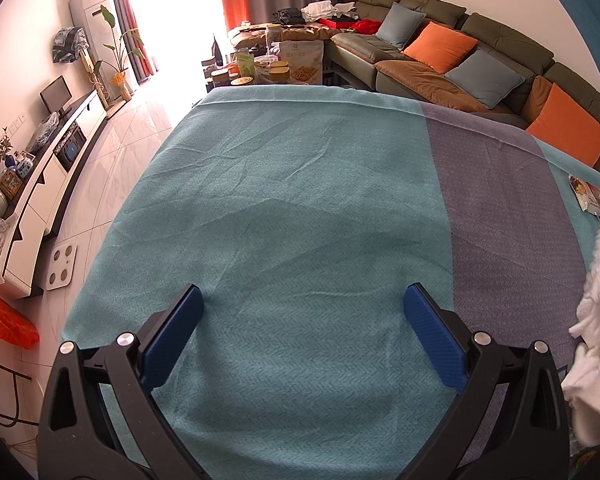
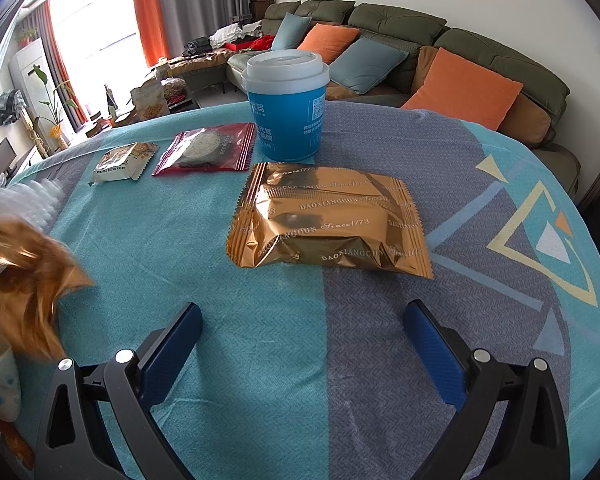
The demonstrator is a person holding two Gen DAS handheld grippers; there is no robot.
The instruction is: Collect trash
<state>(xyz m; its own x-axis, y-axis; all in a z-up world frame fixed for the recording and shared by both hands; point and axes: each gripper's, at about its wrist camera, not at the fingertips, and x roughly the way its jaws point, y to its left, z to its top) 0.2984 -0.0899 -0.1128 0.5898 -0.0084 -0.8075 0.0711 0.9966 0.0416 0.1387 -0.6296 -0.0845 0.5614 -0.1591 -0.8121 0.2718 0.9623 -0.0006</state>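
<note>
Both grippers wide and empty over the cloth, trash ahead of the right one

The cloth carries all the litter: the gold wrapper lies nearest, just ahead of the right gripper; the blue cup stands upright behind it, then the red packet and white packet to its left. Left gripper hovers over bare cloth. Best to come low, straddle the gold wrapper's puffed near edge and pinch it without snagging cloth

Both wrist views low over tablecloth
</note>
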